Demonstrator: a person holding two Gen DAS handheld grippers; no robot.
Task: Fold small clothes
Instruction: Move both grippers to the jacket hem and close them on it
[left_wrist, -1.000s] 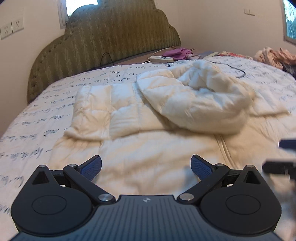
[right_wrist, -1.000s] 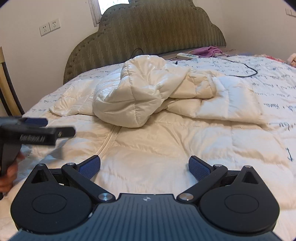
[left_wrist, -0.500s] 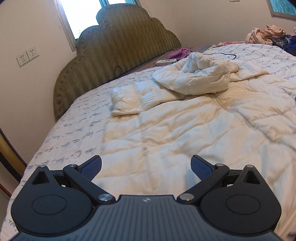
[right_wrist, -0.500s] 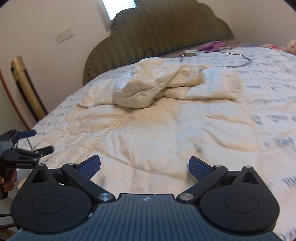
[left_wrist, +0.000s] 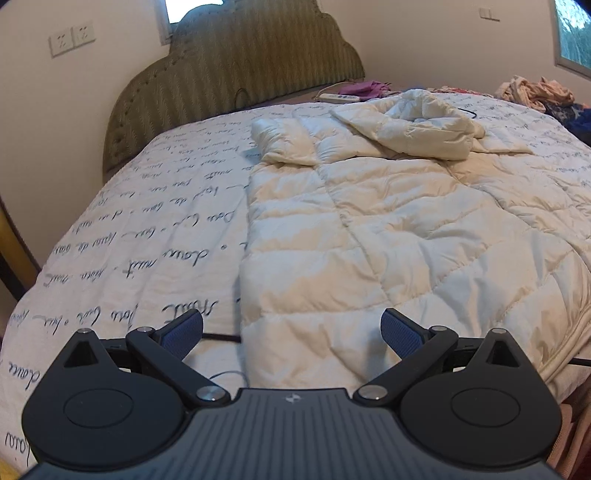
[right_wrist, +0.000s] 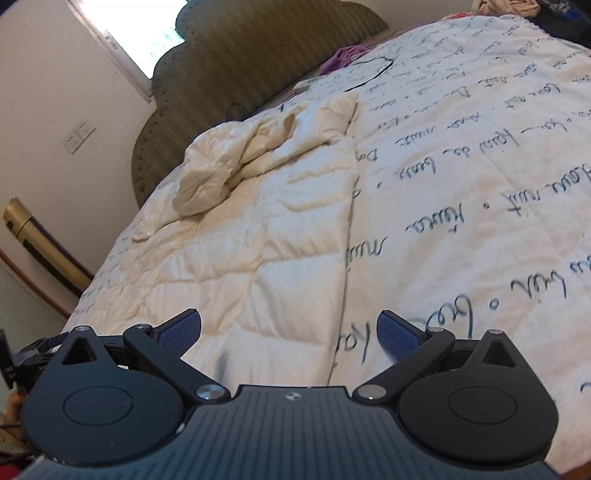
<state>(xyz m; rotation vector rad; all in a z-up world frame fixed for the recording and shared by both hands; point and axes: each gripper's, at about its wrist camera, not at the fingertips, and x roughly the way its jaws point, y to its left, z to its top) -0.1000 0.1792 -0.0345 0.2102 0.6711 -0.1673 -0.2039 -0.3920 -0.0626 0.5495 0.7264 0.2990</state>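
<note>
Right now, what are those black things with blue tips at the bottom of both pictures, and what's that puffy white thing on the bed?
Those black things are two grabbing tools, one in each of a person's hands. Each has a small camera looking out along its two fingers, so each picture is what one tool sees.

One picture comes from the left gripper, the other from the right gripper. The blue tips are soft pads for pinching cloth. Both grippers are open and hold nothing.

The puffy thing is a cream quilted jacket spread flat on the bedspread, the cover with handwriting printed on it. Its hood is bunched near the green headboard. The left gripper faces the jacket's left edge, the right gripper its right edge.
</note>
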